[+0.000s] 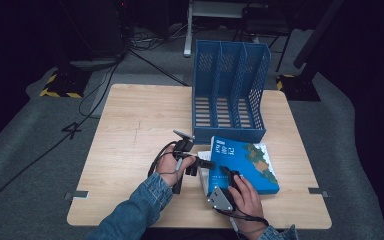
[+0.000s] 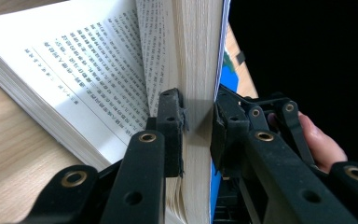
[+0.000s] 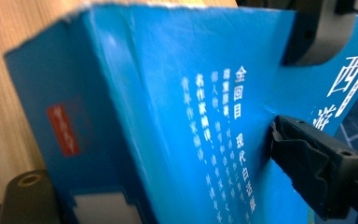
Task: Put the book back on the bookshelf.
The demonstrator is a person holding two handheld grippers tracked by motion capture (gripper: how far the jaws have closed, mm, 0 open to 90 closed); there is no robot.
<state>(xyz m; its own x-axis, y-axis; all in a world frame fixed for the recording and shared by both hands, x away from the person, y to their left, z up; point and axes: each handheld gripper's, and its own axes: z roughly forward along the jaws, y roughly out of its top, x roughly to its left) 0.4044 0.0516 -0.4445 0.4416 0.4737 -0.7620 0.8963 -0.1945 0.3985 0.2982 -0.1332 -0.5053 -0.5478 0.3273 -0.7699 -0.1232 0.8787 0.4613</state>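
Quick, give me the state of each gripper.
Left gripper: shut on the book, clamping a thick block of pages with the cover.
Right gripper: at the book's cover; grip cannot be told.

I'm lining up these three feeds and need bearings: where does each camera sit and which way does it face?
High view: above the person's side, looking forward and down at the table, rack, book; both forearms show.
Left gripper view: on the left tongs, facing the book's page edges; its jaws clamp them.
Right gripper view: on the right tongs, facing the blue cover.
All share the book.
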